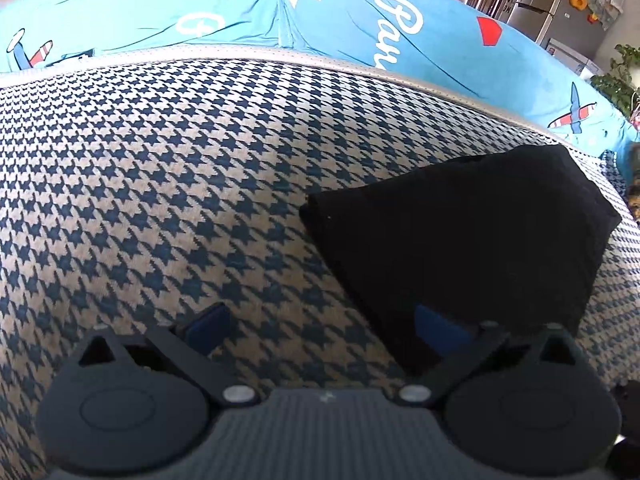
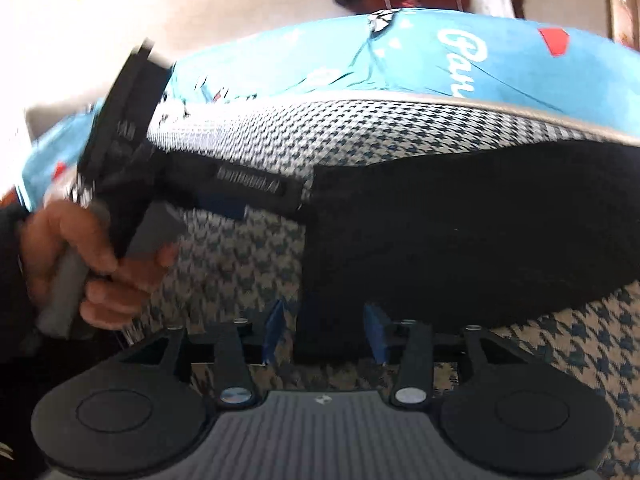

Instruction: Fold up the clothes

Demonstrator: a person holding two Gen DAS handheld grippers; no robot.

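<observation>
A folded black garment lies on the houndstooth cushion, at about three o'clock in the left wrist view. The left gripper is spread wide and holds nothing. The right gripper is partly open, straddling the garment's near edge without pinching it.

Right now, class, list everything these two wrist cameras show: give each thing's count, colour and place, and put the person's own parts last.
folded garment: one, black, lying on the houndstooth cushion, right of the left gripper.
houndstooth cushion: one, navy and beige, under the garment.
printed sheet: one, sky blue with planes and white lettering, behind the cushion.
fridge: one, grey, far right background.
houseplant: one, green, right edge.
left gripper: one, black with blue pads, open over the cushion.
right gripper: one, black with blue pads, jaws astride the garment's near edge.
hand: one, gripping the left gripper's grey handle.
</observation>
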